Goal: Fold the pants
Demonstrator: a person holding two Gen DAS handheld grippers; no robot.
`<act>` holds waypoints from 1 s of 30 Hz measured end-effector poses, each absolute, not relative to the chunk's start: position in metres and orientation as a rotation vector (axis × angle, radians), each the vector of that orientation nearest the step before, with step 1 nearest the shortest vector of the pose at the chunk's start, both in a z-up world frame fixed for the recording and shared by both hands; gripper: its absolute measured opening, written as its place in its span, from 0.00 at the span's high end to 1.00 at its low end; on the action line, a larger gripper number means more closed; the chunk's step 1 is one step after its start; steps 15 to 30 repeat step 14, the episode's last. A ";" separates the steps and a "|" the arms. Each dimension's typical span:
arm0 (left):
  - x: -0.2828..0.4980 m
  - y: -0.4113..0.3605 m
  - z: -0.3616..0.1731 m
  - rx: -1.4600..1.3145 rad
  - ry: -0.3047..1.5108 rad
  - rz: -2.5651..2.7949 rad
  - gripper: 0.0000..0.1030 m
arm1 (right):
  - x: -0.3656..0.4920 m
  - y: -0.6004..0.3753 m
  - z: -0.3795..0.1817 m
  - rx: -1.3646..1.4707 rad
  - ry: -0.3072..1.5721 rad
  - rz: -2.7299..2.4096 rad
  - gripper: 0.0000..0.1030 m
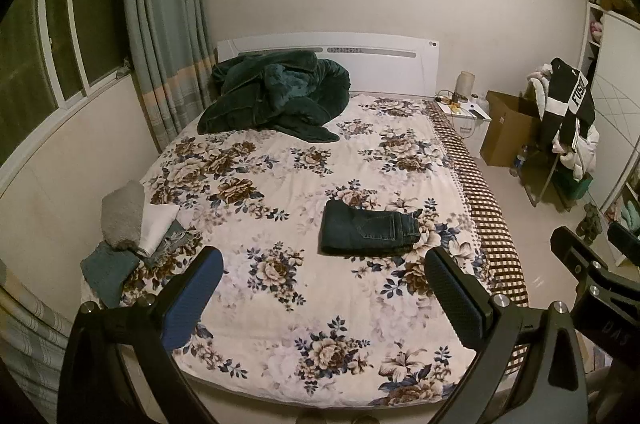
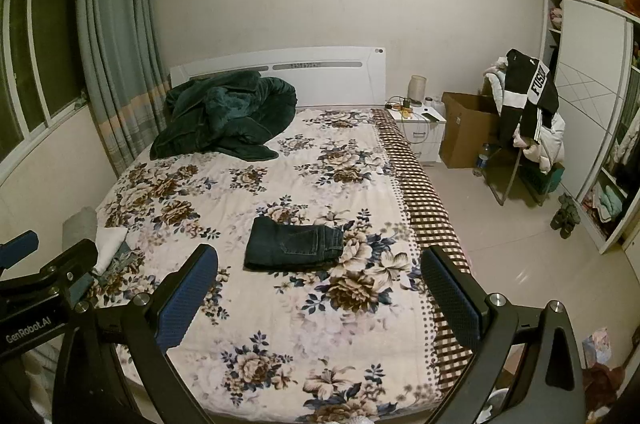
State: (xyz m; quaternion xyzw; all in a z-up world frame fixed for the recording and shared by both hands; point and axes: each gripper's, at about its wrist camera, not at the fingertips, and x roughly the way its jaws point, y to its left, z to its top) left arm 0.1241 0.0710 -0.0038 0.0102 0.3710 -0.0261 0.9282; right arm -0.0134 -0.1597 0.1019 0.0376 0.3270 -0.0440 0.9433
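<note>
Dark blue jeans [image 1: 368,232] lie folded into a compact rectangle on the floral bedspread [image 1: 280,304], near the middle of the bed; they also show in the right wrist view [image 2: 294,243]. My left gripper [image 1: 324,284] is open and empty, held above the near part of the bed, well short of the jeans. My right gripper [image 2: 318,284] is open and empty too, to the right of the left one, also short of the jeans. Its body shows at the right edge of the left wrist view [image 1: 592,272].
A dark green blanket [image 1: 276,92] is heaped at the headboard. A pile of folded clothes [image 1: 132,236] sits at the bed's left edge. A nightstand [image 2: 420,128], a cardboard box [image 2: 468,128], a clothes-laden chair [image 2: 528,120] and a wardrobe [image 2: 592,104] stand to the right.
</note>
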 end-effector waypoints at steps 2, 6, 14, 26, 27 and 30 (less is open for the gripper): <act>0.124 0.071 -0.003 0.021 0.760 -0.053 0.00 | -0.013 -0.158 0.103 0.075 0.666 -0.089 0.00; 0.123 0.071 -0.005 0.020 0.759 -0.053 0.00 | -0.014 -0.158 0.102 0.074 0.667 -0.089 0.00; 0.125 0.067 0.006 0.017 0.743 -0.054 0.00 | -0.014 -0.156 0.102 0.073 0.664 -0.094 0.00; 0.125 0.067 0.006 0.017 0.743 -0.054 0.00 | -0.014 -0.156 0.102 0.073 0.664 -0.094 0.00; 0.125 0.067 0.006 0.017 0.743 -0.054 0.00 | -0.014 -0.156 0.102 0.073 0.664 -0.094 0.00; 0.125 0.067 0.006 0.017 0.743 -0.054 0.00 | -0.014 -0.156 0.102 0.073 0.664 -0.094 0.00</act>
